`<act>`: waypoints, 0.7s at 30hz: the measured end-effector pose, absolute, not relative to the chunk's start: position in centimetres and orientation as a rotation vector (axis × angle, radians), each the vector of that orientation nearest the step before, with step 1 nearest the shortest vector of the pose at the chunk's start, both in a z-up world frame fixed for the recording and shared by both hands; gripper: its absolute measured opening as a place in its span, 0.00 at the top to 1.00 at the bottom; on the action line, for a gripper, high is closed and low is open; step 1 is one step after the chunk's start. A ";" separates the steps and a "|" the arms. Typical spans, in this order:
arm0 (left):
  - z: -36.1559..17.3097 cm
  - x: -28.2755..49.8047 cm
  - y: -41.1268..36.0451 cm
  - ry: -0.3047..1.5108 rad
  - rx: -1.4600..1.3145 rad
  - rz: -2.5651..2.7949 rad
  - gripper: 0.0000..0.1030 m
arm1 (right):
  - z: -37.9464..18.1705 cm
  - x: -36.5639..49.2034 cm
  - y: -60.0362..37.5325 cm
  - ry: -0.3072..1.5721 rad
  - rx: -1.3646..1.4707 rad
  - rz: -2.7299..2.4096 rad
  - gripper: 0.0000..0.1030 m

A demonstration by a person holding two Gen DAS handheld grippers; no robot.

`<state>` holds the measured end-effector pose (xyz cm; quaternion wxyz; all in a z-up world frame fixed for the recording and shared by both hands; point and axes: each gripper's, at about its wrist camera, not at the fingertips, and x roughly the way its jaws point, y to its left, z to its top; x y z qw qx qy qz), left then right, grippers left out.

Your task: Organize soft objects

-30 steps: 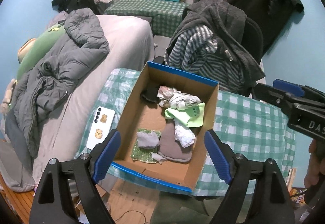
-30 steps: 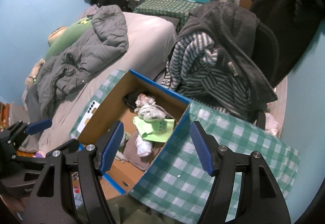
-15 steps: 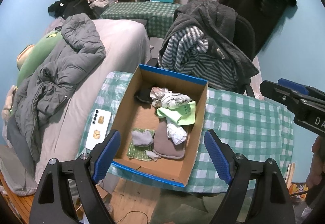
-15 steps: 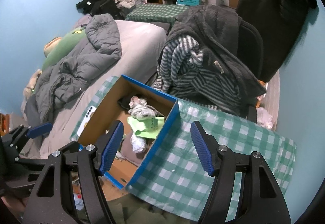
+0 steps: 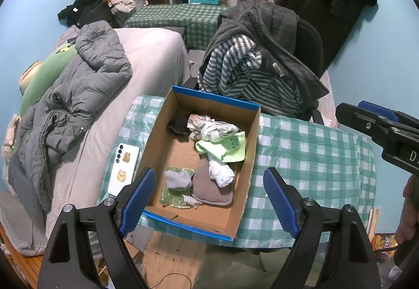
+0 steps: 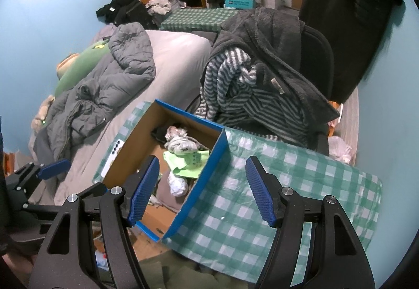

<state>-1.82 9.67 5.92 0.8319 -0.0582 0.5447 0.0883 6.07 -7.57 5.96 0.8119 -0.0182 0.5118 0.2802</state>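
A blue-edged cardboard box (image 5: pixel 167 113) (image 6: pixel 209 158) sits on a green checked table (image 5: pixel 314 155) (image 6: pixel 288 184). Inside lie several soft items: a lime green cloth (image 5: pixel 225 147) (image 6: pixel 188 162), a white crumpled sock (image 5: pixel 221 173), a grey-brown cloth (image 5: pixel 209 189), a small grey piece (image 5: pixel 178 179) on a green sponge mat (image 5: pixel 172 197), a patterned bundle (image 5: pixel 214 128) and a black item (image 5: pixel 179 125). My left gripper (image 5: pixel 208 200) hangs open well above the box's near end, empty. My right gripper (image 6: pixel 203 189) is open and empty above the box's right wall.
A white phone (image 5: pixel 124 168) lies on the table left of the box. A bed with a grey quilt (image 5: pixel 76 95) is at the left. Behind the table stands a chair draped with striped and dark fleece clothing (image 5: pixel 262 66). Wooden floor shows below the table's near edge.
Both grippers have pulled back and up from the box, which now looks smaller and farther. Both stay open and empty.
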 end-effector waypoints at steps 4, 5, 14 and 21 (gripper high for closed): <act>6.0 -1.7 9.6 1.155 -0.122 0.185 0.17 | 6.1 6.1 -7.7 1.094 -0.038 0.598 0.34; 6.0 -1.7 9.6 1.155 -0.122 0.186 0.17 | 6.0 6.1 -7.7 1.095 -0.038 0.598 0.34; 6.0 -1.7 9.6 1.156 -0.123 0.186 0.17 | 6.0 6.1 -7.7 1.094 -0.038 0.599 0.34; 5.9 -1.6 9.6 1.157 -0.122 0.186 0.17 | 6.1 6.1 -7.8 1.093 -0.036 0.600 0.34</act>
